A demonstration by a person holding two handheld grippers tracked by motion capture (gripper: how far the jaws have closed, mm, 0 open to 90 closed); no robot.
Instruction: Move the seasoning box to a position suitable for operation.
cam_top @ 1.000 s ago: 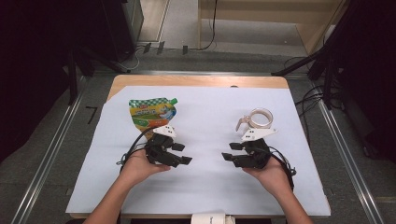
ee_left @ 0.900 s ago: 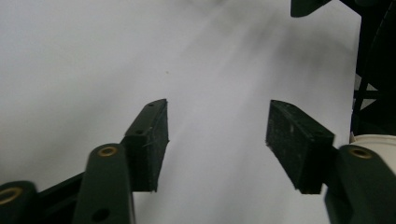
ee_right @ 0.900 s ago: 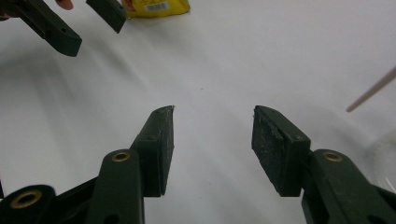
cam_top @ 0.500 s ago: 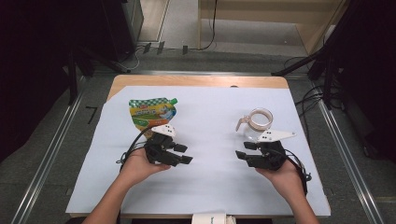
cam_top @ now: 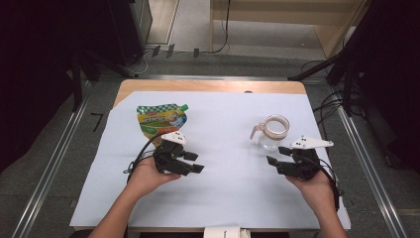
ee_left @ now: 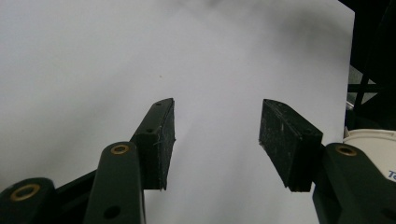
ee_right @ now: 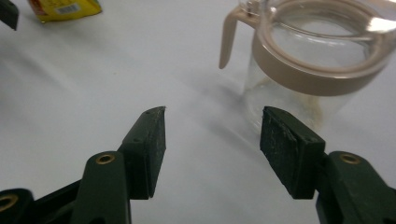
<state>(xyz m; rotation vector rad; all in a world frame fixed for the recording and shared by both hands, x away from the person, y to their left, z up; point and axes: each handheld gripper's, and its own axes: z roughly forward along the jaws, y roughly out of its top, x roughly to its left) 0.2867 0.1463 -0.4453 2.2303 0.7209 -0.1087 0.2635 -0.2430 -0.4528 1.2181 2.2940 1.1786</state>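
Near edge of the white sheet (cam_top: 233,193): two forearms enter from below, each hand holding a black gripper. Left gripper (cam_top: 197,163): held low over the sheet left of its middle, jaws apart with nothing between them, bare sheet beyond them in the left gripper view. Right gripper (cam_top: 276,155): held near the sheet's right side, jaws just opened further, standing apart and empty, their tips just short of the jug. Jug (cam_top: 273,131): clear glass, tan rim and handle, upright on the sheet, just beyond the right gripper, handle turned toward the sheet's middle. Pouch (cam_top: 161,119): green and yellow, flat on the sheet's far left part, just beyond the left gripper.
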